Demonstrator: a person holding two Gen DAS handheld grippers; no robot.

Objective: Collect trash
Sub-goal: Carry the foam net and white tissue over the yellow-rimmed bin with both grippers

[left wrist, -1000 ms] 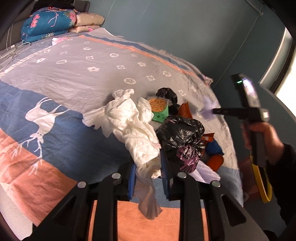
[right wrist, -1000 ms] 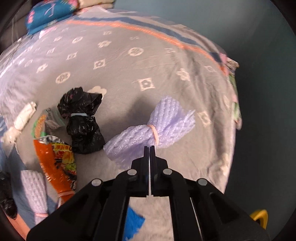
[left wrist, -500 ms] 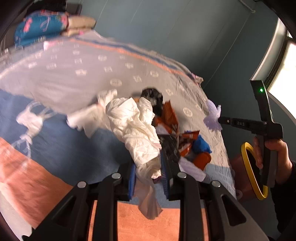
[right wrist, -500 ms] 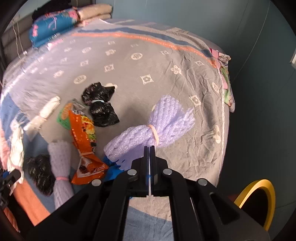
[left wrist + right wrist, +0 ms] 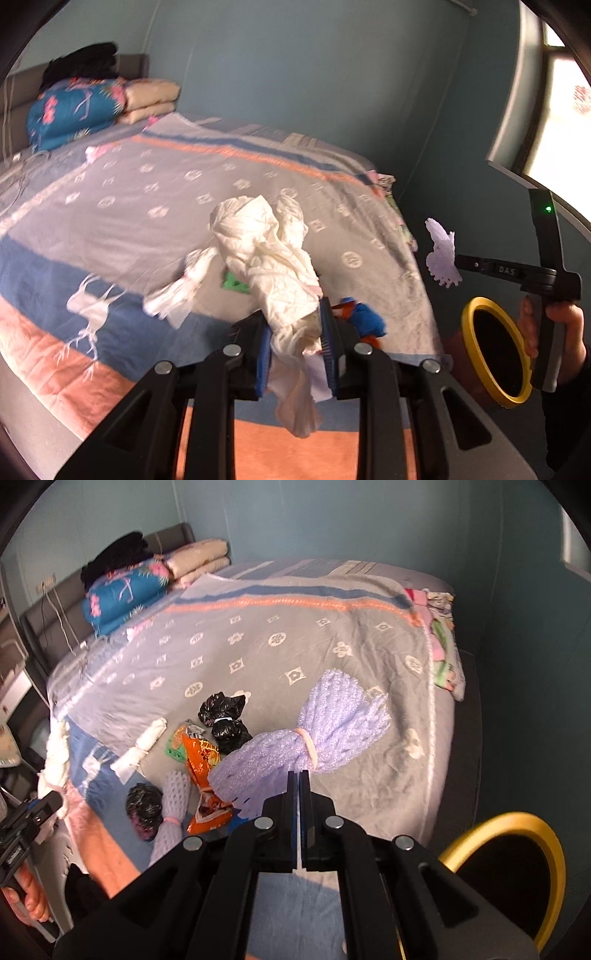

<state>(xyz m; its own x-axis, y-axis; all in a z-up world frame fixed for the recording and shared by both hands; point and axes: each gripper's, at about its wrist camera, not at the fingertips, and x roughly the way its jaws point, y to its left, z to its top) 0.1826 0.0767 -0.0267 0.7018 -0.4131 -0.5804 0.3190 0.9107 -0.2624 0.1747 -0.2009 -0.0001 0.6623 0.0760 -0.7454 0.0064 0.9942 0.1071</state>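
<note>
My left gripper (image 5: 295, 332) is shut on a crumpled white plastic wad (image 5: 266, 251), which hangs above the bed's near edge. My right gripper (image 5: 298, 779) is shut on a lilac foam net (image 5: 325, 720) tied with a rubber band, lifted off the bedspread. In the left wrist view that net (image 5: 441, 254) hangs past the bed's right side, just above a yellow-rimmed bin (image 5: 469, 325). The bin (image 5: 517, 818) shows at the lower right in the right wrist view. Left on the bed are black bags (image 5: 221, 716), an orange snack wrapper (image 5: 203, 764) and a second foam net (image 5: 173, 812).
Folded quilts (image 5: 129, 590) are stacked at the head of the bed. A blue-green wall runs along the far side and the right. A green packet (image 5: 175, 751) and a white roll (image 5: 144, 746) lie among the trash. A hand (image 5: 561, 317) grips the right gripper's handle.
Both grippers have risen and drawn back from the trash pile with their loads. The right one has swung toward the bin, which now shows larger in both views.
</note>
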